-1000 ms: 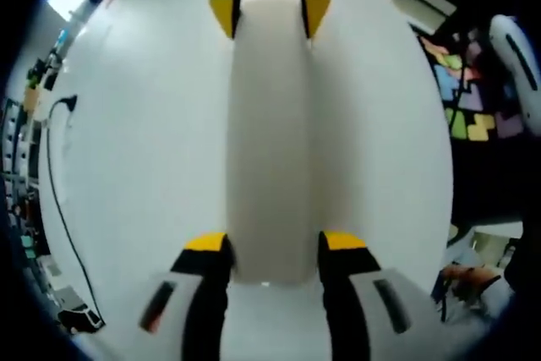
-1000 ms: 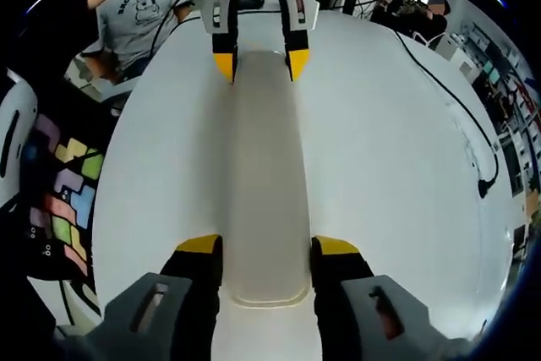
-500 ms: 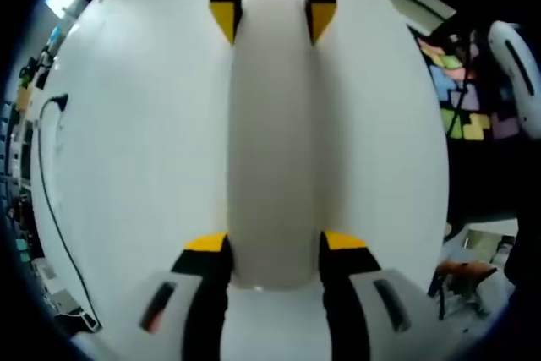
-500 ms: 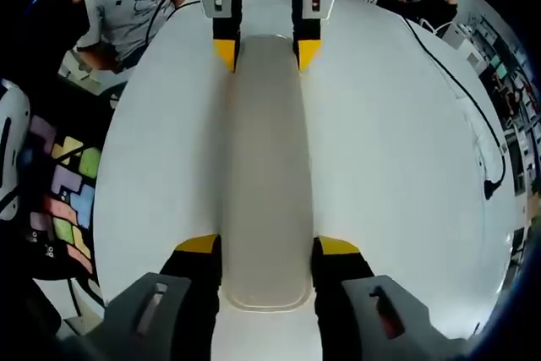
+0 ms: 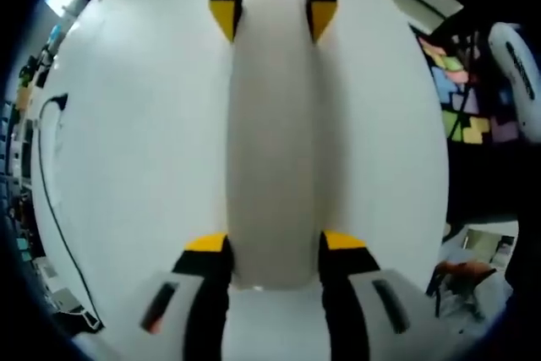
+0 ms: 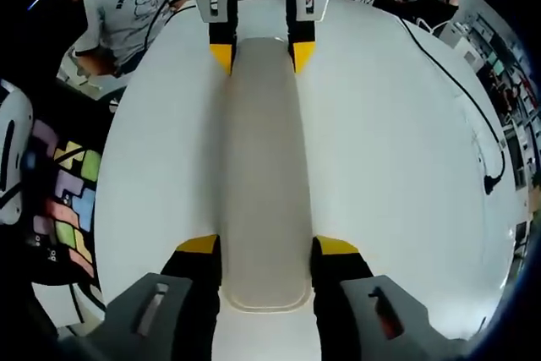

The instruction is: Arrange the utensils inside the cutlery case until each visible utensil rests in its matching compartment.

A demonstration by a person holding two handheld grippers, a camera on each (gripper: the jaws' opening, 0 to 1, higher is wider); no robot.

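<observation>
Left gripper view: the left gripper (image 5: pixel 273 247) clamps one end of the long closed cutlery case (image 5: pixel 272 133) on the white table (image 5: pixel 135 150).

Right gripper view: the right gripper (image 6: pixel 266 251) grips the opposite end. The lid looks unopened; apparently no utensils are sorted yet.

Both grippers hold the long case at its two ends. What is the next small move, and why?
Probably lower the case onto the white table and let go: the left gripper and right gripper each clamp one end, the lid looks shut, and no utensils can be seen.
</observation>
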